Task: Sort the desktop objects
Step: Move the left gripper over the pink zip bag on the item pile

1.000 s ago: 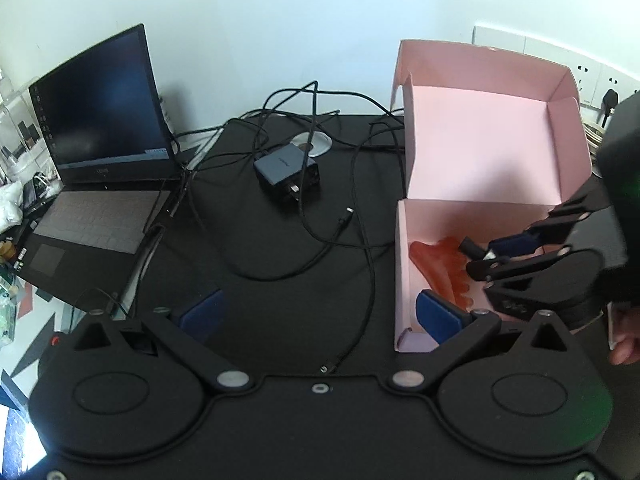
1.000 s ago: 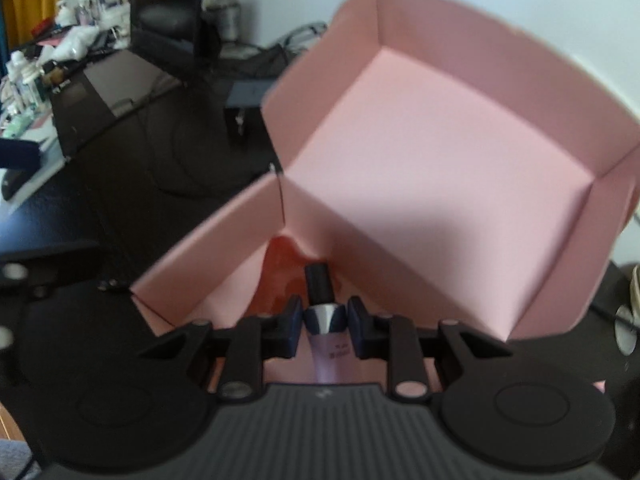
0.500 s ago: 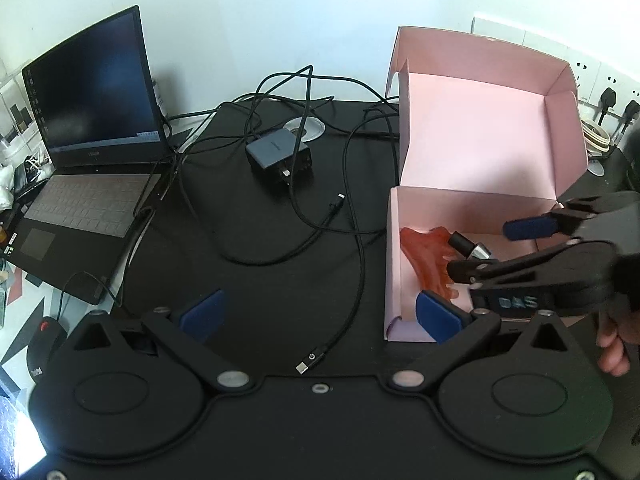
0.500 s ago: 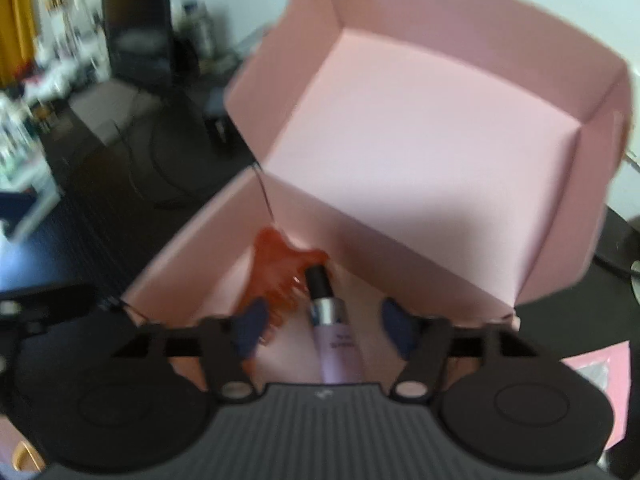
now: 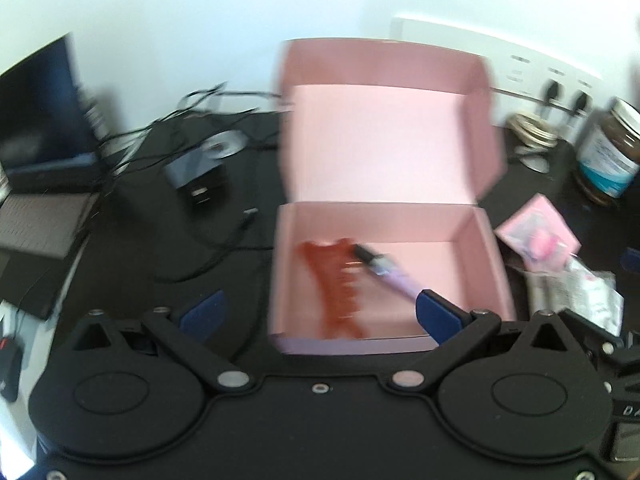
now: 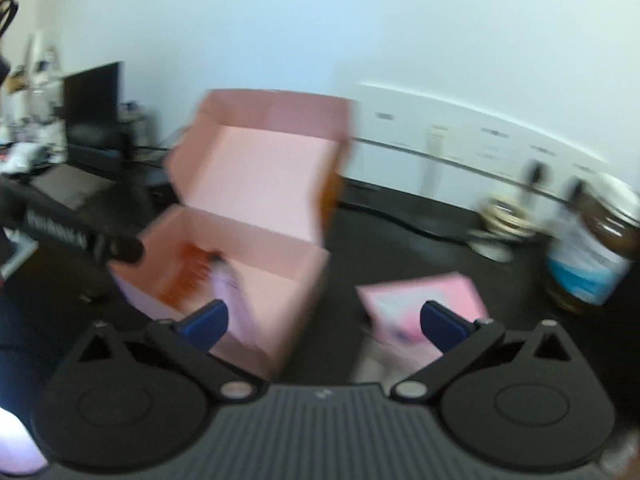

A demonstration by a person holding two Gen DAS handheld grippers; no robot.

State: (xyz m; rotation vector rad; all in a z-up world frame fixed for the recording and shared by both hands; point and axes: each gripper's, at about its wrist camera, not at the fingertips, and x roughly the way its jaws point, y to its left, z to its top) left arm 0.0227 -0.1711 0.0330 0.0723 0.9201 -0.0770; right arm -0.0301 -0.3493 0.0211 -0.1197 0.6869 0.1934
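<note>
An open pink box point(image 5: 484, 240) stands on the black desk with its lid up. Inside lie an orange-red hair claw point(image 5: 334, 280) and a lilac tube with a black cap point(image 5: 386, 270), the tube leaning on the claw. My left gripper point(image 5: 318, 314) hangs open over the box's near wall, holding nothing. My right gripper point(image 6: 324, 322) is drawn back to the right of the pink box point(image 6: 256, 240); its jaws are opening wide and nothing is between them. A pink packet point(image 6: 416, 300) lies just ahead of it.
A brown jar with a blue label point(image 5: 612, 152) stands at the far right beside a coiled cable point(image 5: 532, 128). Pink and white packets point(image 5: 538, 236) lie right of the box. A laptop point(image 5: 36, 120), a grey charger point(image 5: 194, 170) and tangled cables occupy the left.
My right gripper let go of the lilac tube in the box, opened wide and pulled back to the right. The left view shifted right, bringing the box to the centre.
</note>
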